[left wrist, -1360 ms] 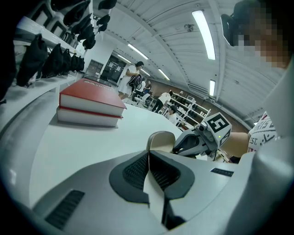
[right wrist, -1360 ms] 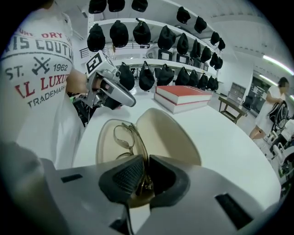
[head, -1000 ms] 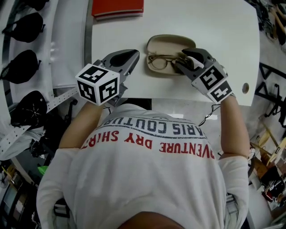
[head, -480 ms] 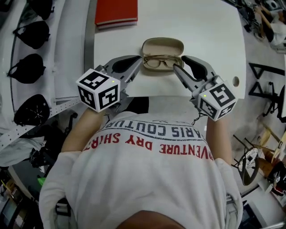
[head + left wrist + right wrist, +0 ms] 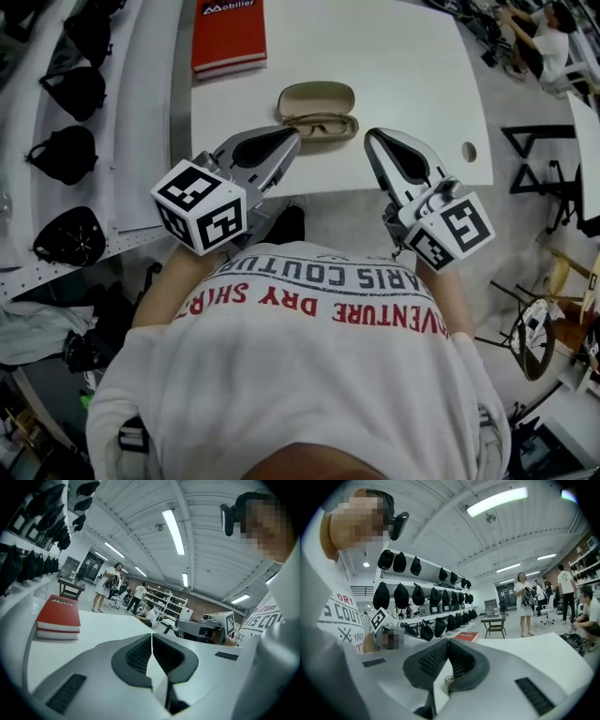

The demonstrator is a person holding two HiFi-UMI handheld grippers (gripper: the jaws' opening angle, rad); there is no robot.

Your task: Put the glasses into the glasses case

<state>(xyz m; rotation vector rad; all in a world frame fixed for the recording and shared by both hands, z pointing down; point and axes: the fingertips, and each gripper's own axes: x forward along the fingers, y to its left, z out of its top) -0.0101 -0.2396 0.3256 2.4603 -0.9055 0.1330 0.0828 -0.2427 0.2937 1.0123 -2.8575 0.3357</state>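
The beige glasses case (image 5: 317, 101) lies open on the white table (image 5: 403, 75). The thin-framed glasses (image 5: 322, 127) rest inside its lower half. Both grippers hover over the table's near edge, apart from the case. My left gripper (image 5: 292, 135) is left of the case, its jaws shut and empty; its tips also meet in its own view (image 5: 151, 637). My right gripper (image 5: 372, 137) is right of the case, shut with nothing held, its tips touching in the right gripper view (image 5: 447, 641).
A red book (image 5: 229, 36) lies at the table's far left corner. A round hole (image 5: 469, 151) sits near the table's right edge. Shelves with black caps (image 5: 66, 150) run along the left. People stand and sit in the background (image 5: 107, 587).
Both grippers rose and drew back from the case toward the person. The right gripper left the glasses in the case and its jaws closed.
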